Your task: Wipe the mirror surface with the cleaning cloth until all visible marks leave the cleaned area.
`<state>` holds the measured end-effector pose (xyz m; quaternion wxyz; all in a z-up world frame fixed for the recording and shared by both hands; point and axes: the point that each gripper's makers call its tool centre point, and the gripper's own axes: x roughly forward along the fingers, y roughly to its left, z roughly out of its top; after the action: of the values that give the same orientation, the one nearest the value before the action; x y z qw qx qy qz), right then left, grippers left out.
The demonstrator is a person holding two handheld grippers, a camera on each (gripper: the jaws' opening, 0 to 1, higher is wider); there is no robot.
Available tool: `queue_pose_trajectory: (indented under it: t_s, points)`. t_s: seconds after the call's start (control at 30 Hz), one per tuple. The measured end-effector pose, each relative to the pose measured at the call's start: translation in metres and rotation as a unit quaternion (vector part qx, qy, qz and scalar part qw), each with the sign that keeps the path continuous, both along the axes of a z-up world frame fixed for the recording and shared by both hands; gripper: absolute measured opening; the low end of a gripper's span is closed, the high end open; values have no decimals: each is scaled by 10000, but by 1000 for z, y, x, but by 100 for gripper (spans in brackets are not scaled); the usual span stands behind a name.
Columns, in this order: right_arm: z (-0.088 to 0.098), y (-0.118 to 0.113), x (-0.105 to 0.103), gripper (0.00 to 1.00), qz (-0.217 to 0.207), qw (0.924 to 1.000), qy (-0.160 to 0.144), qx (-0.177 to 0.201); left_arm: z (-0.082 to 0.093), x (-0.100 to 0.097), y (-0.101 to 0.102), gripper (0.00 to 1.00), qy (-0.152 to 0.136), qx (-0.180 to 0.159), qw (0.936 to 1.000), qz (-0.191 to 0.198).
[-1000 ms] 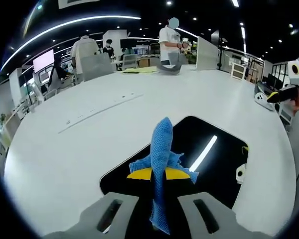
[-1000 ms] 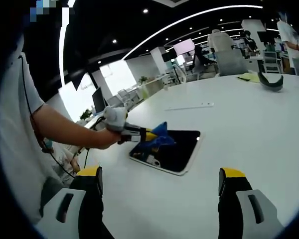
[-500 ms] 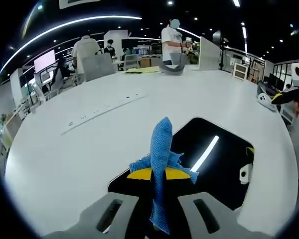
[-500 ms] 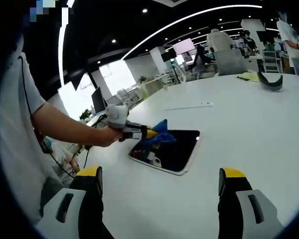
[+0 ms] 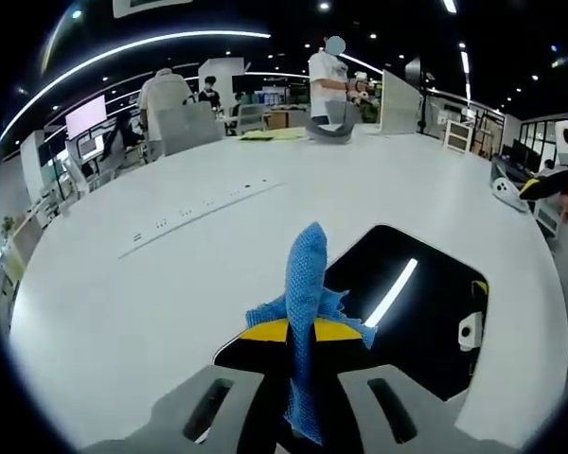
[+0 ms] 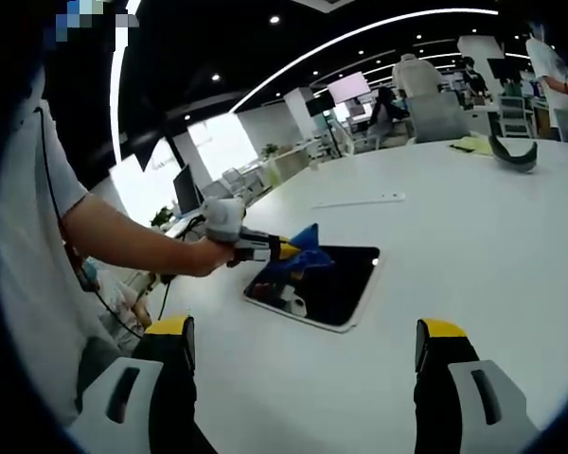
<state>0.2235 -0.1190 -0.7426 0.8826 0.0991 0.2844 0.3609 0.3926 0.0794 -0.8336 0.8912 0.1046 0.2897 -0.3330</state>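
The left gripper (image 5: pixel 301 397) has two broad grey jaws with dark oblong slots and yellow tips; in the right gripper view it shows a pale, rounded handle and a yellow tip. The right gripper (image 6: pixel 303 364) has black jaws capped in yellow on grey slotted bases. The person wears a white short-sleeved shirt (image 6: pixel 28 236) crossed by a thin dark cable (image 6: pixel 59 227).

Glossy mirror (image 5: pixel 426 312); seemingly coarse-knit cloth (image 5: pixel 305 284); matt table (image 5: pixel 151 284).
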Motion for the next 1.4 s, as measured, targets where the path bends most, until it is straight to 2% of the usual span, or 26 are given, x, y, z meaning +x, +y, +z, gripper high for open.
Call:
queue_pose_trajectory:
  t_s: [0.97,1.4]
  points:
    - [-1,3,-1,97,55,10000,35,-32,0,4,2,4,-1,10,10000,39]
    - [6,5,-2,96,79,10000,-27,-22,0,4,9,4,47,9,9999,161]
